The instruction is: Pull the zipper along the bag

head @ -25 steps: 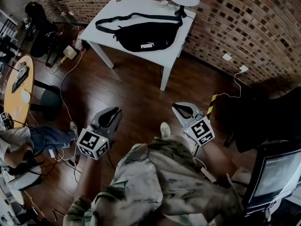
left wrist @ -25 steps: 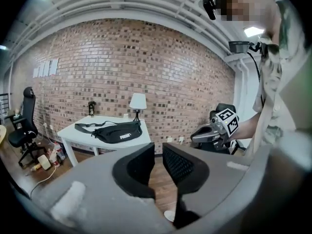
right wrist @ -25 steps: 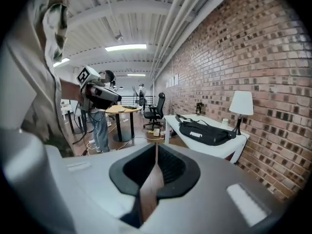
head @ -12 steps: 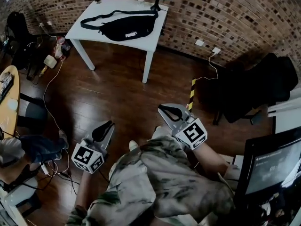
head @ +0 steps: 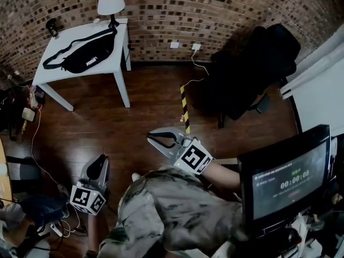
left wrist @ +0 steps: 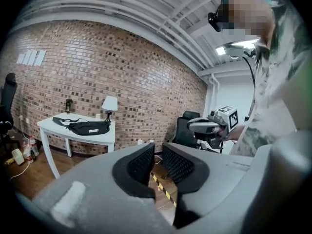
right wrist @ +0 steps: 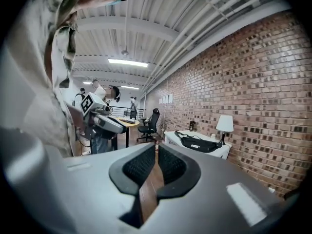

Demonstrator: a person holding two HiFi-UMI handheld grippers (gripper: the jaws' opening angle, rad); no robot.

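Holding both tools low over the floor, I am carrying the left gripper (head: 99, 164) and right gripper (head: 155, 140) narrowly parted, gripping nothing; the black bag (head: 86, 58) is lying on the white table (head: 117, 58), well apart from them.

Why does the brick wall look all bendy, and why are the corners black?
Head view: the wide lens bows the brick wall into a curve; the picture is dim. Left gripper view: the wall bends too, the round lens leaves black corners, and the close left gripper looks huge. Right gripper view: the ceiling light glares white.
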